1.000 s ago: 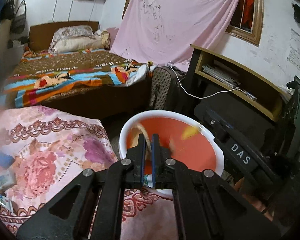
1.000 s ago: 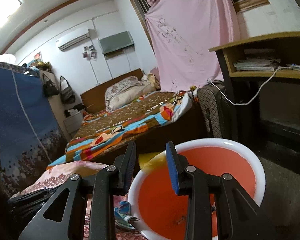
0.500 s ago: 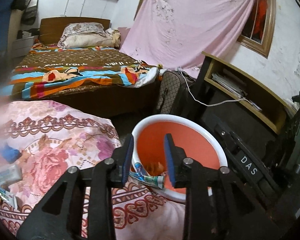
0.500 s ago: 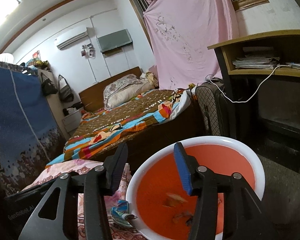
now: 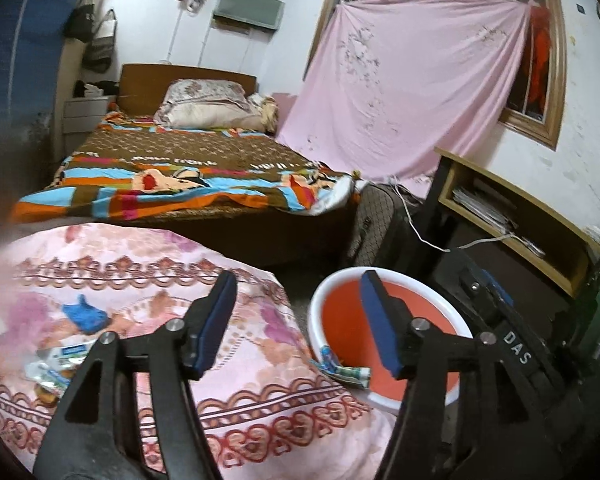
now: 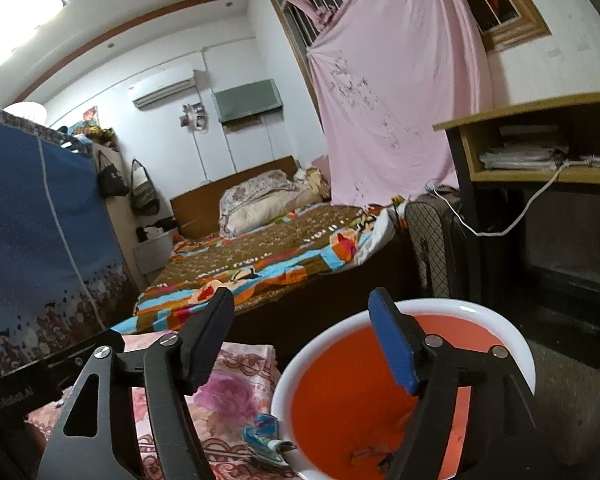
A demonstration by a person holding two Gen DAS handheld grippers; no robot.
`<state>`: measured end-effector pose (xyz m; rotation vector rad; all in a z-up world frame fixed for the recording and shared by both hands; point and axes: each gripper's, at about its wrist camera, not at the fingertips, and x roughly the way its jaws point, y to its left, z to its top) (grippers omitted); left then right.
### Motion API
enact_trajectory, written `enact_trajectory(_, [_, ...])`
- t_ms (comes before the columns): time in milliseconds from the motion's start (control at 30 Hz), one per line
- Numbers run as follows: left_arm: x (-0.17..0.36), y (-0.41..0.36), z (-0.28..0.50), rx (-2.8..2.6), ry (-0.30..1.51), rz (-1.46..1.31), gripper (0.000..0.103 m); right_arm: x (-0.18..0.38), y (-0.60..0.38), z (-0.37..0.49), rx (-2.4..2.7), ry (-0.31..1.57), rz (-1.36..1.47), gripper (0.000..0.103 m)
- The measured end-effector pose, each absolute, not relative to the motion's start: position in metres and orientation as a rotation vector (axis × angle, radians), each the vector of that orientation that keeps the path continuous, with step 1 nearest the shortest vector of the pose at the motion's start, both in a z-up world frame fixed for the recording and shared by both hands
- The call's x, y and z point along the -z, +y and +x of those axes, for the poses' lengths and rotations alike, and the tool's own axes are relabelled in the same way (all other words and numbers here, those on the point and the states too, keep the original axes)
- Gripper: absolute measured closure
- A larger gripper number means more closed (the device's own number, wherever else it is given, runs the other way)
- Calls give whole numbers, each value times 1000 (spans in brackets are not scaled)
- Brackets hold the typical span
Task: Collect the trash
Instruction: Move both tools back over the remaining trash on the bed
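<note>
From the left wrist camera, the left gripper (image 5: pixel 296 300) has its two blue pads wide apart. They have just been opening, and nothing is between them. The landmark here is the orange tub (image 5: pixel 420 312) with a white rim, which sits low beside the flowery pink cloth (image 5: pixel 228 384). One crumpled wrapper (image 5: pixel 342 368) hangs on the tub's near rim, touching both the rim and the cloth. Far to the left of the tub, a blue scrap (image 5: pixel 85 314) lies on the cloth, and more wrappers (image 5: pixel 54 366) lie near it.

From the right wrist camera, the right gripper (image 6: pixel 302 312) is also spread wide. Its pads have just been opening too, and they hold nothing. The tub (image 6: pixel 476 316) is right under it. Small bits of trash (image 6: pixel 374 455) lie on the tub's orange floor. The crumpled wrapper (image 6: pixel 266 438) rests against the tub's left rim, on the cloth (image 6: pixel 224 392). A bed (image 6: pixel 268 256) stands well behind the tub.
</note>
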<state>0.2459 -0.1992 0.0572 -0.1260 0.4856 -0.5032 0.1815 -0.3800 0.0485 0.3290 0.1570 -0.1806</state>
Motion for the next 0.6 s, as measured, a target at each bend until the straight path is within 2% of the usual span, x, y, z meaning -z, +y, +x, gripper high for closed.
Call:
enact_trajectory(67, [-58,-188,244,465,467,-138,37,-51,-376,181,168,143,321,25])
enact_trajectory(133, [-59,-179,240,427,443,-149,21,-53,-373,180,156,123,315,21])
enact_trajectory(200, [-58,-168,235,386,407,-169,11,-55,-369,177,143,100,307,11])
enact_trajectory(267, [-57,-156,229,338,367,-190,11,-57,-365,176,133,80,298,2])
enact_trajectory(300, [-57,-152,227,326,360,-191,11,-58,-362,174,127,62,292,0])
enact_trajectory(600, [-59,-117,207,217,280,-172,11,-64,-337,170,68,2,239,0])
